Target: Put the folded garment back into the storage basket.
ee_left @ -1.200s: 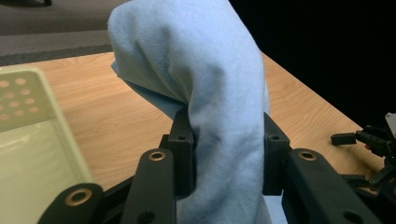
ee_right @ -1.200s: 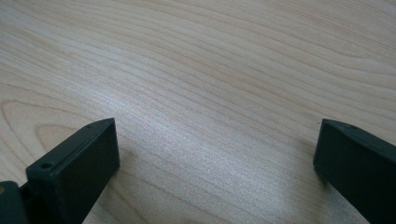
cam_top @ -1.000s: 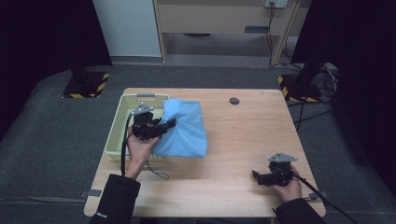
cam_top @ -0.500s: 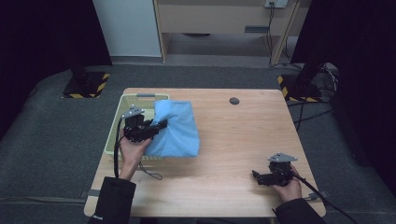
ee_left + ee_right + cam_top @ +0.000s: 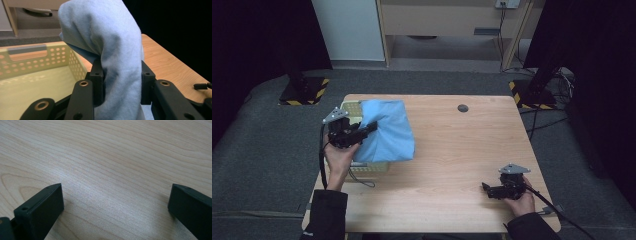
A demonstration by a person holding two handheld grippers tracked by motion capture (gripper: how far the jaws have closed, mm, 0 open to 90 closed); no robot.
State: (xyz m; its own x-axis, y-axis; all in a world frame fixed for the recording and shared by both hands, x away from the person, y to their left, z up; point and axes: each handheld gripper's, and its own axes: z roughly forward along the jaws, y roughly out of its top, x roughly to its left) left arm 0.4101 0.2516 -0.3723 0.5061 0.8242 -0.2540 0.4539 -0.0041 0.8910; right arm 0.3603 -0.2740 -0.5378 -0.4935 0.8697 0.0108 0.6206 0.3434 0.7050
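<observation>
Between the jaws of the left hand-held gripper [image 5: 371, 128] a light blue cloth [image 5: 387, 134] is clamped, draping over the pale yellow perforated basket [image 5: 30, 75] just beside it; the right hand-held gripper [image 5: 486, 188] rests spread wide, holding nothing, on the table [image 5: 462, 150]

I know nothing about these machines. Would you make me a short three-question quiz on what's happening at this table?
1. True or false: the left gripper is shut on the blue cloth.
2. What lies under the cloth? A) basket B) plate C) box of tools
3. What is between the right gripper's jaws?

Key:
1. True; both pads press on a fold.
2. A, the pale yellow basket.
3. Nothing; it is open over the bare wooden table.
</observation>
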